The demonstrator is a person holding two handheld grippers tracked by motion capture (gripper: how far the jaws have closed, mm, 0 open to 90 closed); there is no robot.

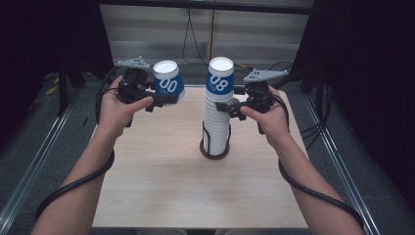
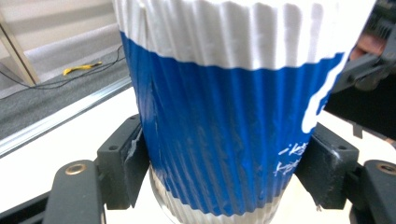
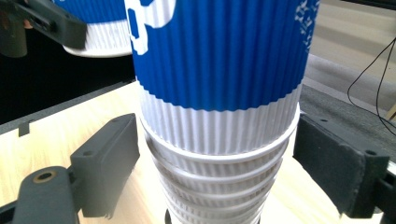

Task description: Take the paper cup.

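The biggest risk, as I judge it, is sitting with the tall stack of cups (image 1: 217,115): it is standing on a small dark base ring (image 1: 214,151) near the table's centre, and the right gripper (image 1: 234,108) is straddling it at about 3 o'clock with its jaws spread wide, neither pad touching the ribbed wall in the right gripper view. A sideways nudge from either jaw could be tipping the whole column, since nothing is clamping it. A squeeze across the rim seams could also be lifting several nested cups together.

The left gripper (image 1: 164,99) is pinching a single blue-and-white cup (image 1: 170,82), upside down and tilted, in the air at about 10 o'clock from the stack; both pads are pressing its corrugated side near the rim, and a hard squeeze could be creasing the paper or letting it slip.

The person's left hand (image 1: 119,108) is wrapping its handle with the forearm angling in from 7 o'clock; the right hand (image 1: 270,115) is mirroring it from 5 o'clock, wrist roughly level
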